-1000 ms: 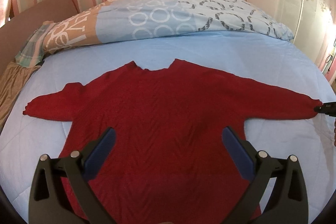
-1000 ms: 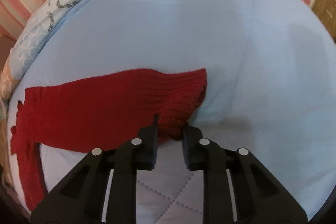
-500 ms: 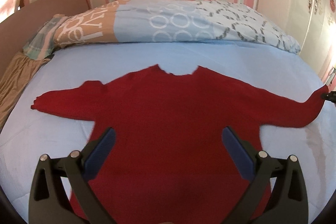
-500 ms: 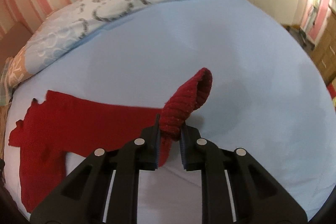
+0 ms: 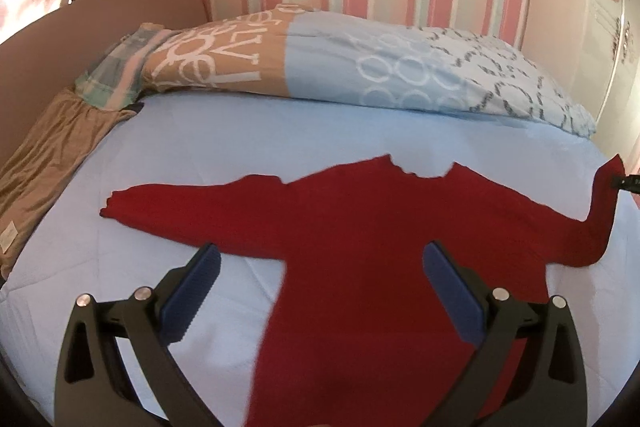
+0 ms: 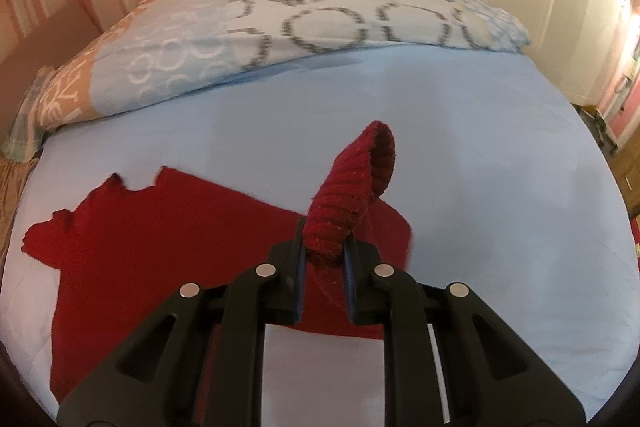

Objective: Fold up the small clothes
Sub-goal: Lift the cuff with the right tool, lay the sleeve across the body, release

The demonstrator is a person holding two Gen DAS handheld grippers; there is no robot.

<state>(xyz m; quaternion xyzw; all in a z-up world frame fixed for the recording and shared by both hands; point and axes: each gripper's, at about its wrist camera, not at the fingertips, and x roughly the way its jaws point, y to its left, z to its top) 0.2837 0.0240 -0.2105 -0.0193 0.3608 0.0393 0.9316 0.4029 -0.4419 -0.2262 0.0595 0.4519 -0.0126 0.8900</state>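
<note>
The bed [image 5: 280,131] is covered with a pale blue quilted sheet. A red knitted sweater [image 5: 360,247] lies spread flat across the middle of it, neckline toward the headboard end, one sleeve stretched out flat to the left and the other sleeve's cuff [image 6: 356,183] raised off the sheet. A patterned duvet [image 5: 360,67] lies bunched along the far end, and a tan cloth [image 5: 52,155] lies along the left edge.
</note>
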